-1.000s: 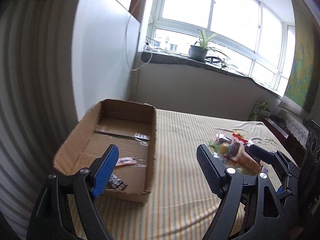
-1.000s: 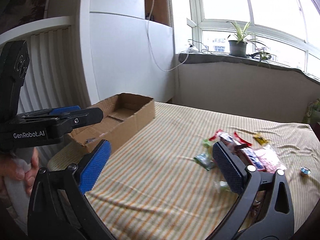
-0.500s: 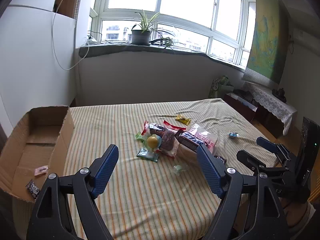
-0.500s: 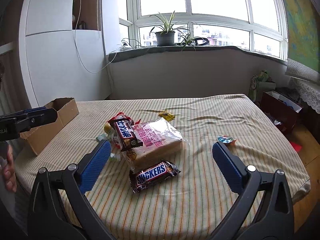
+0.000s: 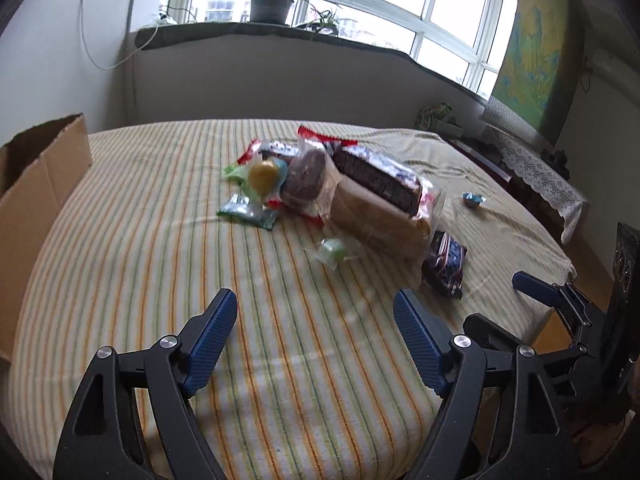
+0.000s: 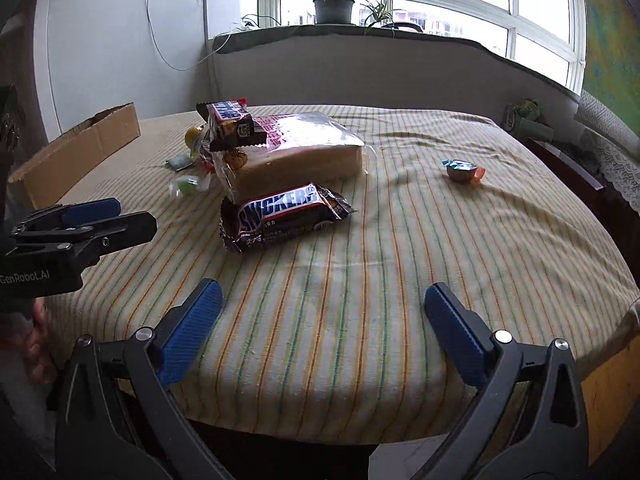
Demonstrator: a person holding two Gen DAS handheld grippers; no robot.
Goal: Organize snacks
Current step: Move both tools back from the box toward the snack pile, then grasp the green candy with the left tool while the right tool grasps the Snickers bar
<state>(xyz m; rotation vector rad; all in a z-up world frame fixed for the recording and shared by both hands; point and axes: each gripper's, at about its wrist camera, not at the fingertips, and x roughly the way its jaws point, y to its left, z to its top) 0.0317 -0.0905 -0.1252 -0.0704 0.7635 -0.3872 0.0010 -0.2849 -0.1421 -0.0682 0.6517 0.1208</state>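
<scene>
A pile of snacks lies mid-table on the striped cloth [image 5: 160,280]. It holds a bagged loaf [image 5: 380,216] [image 6: 296,152] with a Snickers bar on top [image 6: 232,124], a yellow round sweet [image 5: 262,174] and a green packet [image 5: 248,212]. A second Snickers bar [image 6: 280,216] [image 5: 444,264] lies in front of the loaf. A small green candy [image 5: 332,250] sits loose beside it. My left gripper [image 5: 314,304] hangs open and empty short of the pile. My right gripper [image 6: 323,294] is open and empty too, near the front edge.
An open cardboard box [image 5: 36,192] [image 6: 80,152] stands at the table's left end. A blue jelly cup [image 6: 462,170] lies alone on the right. Beyond the table is a windowsill with a potted plant [image 6: 334,8]. A lace-covered cabinet [image 5: 536,176] stands at the right.
Both views have swung from the cardboard box at the left over to the snack pile and sunk closer to the table. Both pairs of jaws stay as wide as before.
</scene>
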